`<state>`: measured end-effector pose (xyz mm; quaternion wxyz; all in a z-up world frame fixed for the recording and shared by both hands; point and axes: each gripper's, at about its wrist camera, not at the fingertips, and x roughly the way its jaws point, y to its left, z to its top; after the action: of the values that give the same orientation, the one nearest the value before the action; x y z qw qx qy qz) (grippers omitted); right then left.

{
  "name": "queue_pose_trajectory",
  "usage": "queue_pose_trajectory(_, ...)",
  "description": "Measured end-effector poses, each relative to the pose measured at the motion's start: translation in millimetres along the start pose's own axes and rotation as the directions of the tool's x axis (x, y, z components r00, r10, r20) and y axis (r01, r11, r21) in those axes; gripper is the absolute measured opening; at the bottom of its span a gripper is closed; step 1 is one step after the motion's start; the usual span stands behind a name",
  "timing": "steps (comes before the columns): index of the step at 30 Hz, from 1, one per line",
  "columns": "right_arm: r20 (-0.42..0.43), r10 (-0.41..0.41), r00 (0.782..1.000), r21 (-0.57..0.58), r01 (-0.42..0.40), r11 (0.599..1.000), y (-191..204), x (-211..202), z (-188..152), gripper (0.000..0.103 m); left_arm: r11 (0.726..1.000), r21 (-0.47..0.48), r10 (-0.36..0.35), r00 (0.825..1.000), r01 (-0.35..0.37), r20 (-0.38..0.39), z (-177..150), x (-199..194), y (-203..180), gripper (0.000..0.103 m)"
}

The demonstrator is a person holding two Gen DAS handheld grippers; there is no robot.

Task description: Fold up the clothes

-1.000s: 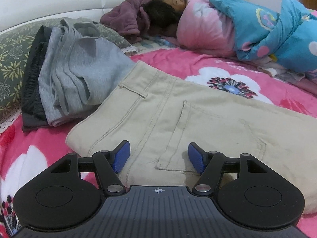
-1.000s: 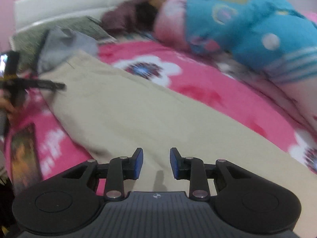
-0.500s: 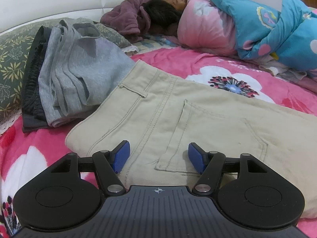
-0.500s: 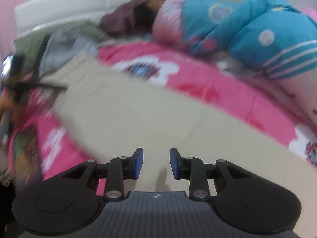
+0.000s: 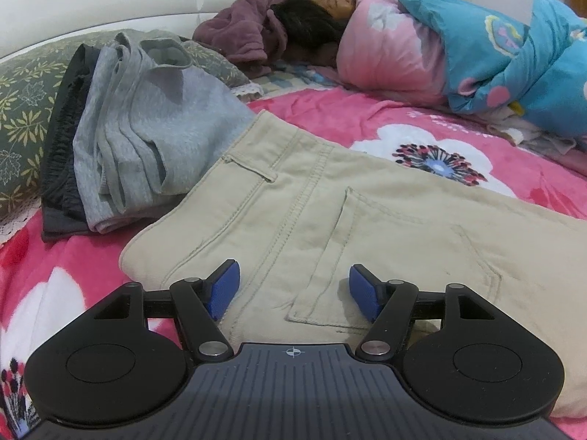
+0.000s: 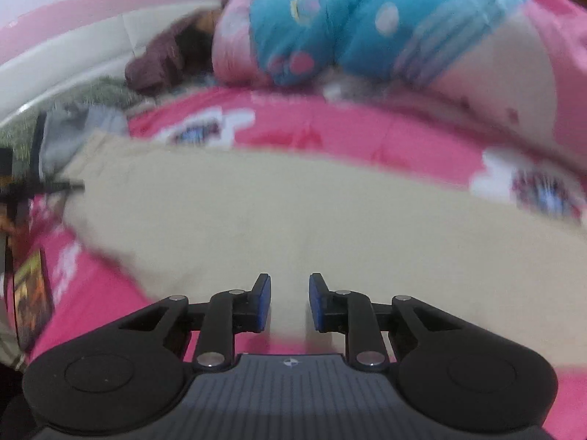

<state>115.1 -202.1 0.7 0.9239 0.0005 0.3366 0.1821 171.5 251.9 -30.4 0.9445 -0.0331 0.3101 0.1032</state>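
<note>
Two tools (image 5: pixel 293 289) (image 6: pixel 290 302) hover over one beige trousers (image 5: pixel 367 212).

Whole view smeared with blur. Right gripper (image 6: pixel 290 302) low in centre, blue pads (image 6: pixel 263 304) a narrow gap apart and closing, nothing pinched between them. Beige trousers (image 6: pixel 293 216) spread flat across a pink flowered blanket (image 6: pixel 330 132), directly under the fingers. Grey folded clothes (image 6: pixel 80 128) at the trousers' far left end. Behind: blue and pink quilt (image 6: pixel 330 25), white headboard (image 6: pixel 91 47). Dark frame (image 6: pixel 33 187) at left edge, unclear.
</note>
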Motion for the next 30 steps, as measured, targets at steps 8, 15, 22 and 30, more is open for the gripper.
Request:
queue_pose_trajectory(8,-0.056,0.033,0.998,0.000,-0.033,0.999,3,111,43,0.011,1.000,-0.026,0.003,1.000,-0.003,-0.008,2,4,2,0.067)
queue_pose_trajectory(15,-0.020,-0.205,0.979,0.243,0.204,0.948,-129,27,-18,0.002,0.999,-0.049,0.003,1.000,-0.004,-0.010,3,2,2,0.067)
queue_pose_trajectory(22,-0.036,-0.373,0.927,0.400,0.355,0.845,-181,-19,-24,0.002,0.999,-0.040,0.012,1.000,-0.012,-0.006,3,1,0,0.067)
queue_pose_trajectory(30,-0.060,-0.192,0.979,0.205,0.201,0.958,-113,75,28,0.003,0.999,-0.044,0.002,1.000,-0.002,-0.011,4,1,2,0.067)
